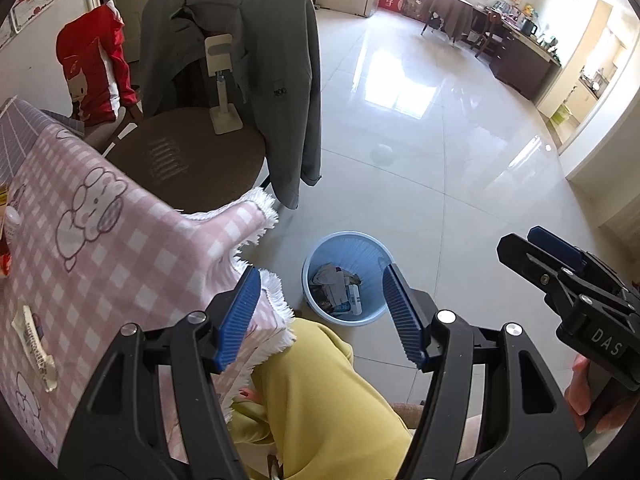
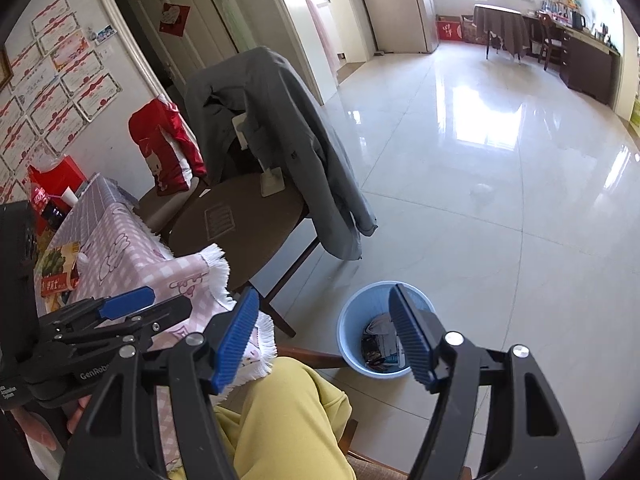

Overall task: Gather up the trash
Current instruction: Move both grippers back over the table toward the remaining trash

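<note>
2 claws [image 1: 320, 312] [image 2: 324, 334] gape empty; bin [image 1: 347, 280] trash partly hidden, indistinct.

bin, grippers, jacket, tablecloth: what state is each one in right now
bin: upright on the floor, partly filled with trash
left gripper: open, nothing between the pads
right gripper: open, nothing between the pads
jacket: draped over the chair back
tablecloth: spread over the table, fringe hanging off the corner

"DAS" – white letters on right gripper [image 1: 568, 280]; "GenRobo", cut off – left gripper [image 2: 132, 308].
</note>
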A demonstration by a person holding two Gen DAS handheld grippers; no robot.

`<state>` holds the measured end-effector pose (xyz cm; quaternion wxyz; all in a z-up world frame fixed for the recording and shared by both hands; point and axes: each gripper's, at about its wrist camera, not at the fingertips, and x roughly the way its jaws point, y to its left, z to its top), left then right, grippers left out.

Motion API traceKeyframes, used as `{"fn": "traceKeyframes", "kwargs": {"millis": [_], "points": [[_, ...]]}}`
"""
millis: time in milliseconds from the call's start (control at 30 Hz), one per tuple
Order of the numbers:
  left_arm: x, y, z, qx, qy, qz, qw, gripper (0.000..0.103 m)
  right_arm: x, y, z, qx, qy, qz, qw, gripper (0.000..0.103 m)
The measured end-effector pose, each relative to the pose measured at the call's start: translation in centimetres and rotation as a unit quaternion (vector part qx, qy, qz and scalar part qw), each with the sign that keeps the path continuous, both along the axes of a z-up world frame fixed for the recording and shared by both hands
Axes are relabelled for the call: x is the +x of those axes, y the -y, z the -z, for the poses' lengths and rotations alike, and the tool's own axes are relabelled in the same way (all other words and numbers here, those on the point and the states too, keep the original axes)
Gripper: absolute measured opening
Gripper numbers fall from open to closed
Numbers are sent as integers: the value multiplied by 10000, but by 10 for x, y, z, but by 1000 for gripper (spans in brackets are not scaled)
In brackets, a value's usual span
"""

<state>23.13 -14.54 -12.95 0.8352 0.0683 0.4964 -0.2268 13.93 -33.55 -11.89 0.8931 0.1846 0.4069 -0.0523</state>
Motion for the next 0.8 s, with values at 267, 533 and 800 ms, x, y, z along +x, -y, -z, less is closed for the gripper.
{"fn": "traceKeyframes", "kwargs": {"millis": [267, 533, 800], "points": [[-11, -32, -11, -4, 151, -268, 9995, 63, 3, -38, -14, -156, 121, -380, 9991, 67], [-24, -93, -26, -61, 360, -874, 9955, 64, 14, -102, -28, -306, 289, -1097, 9931, 67], [-36, -164, -35, 55, 497, -1665, 9848, 66, 37, -177, -28, -293, 258, -1927, 9805, 67]]}}
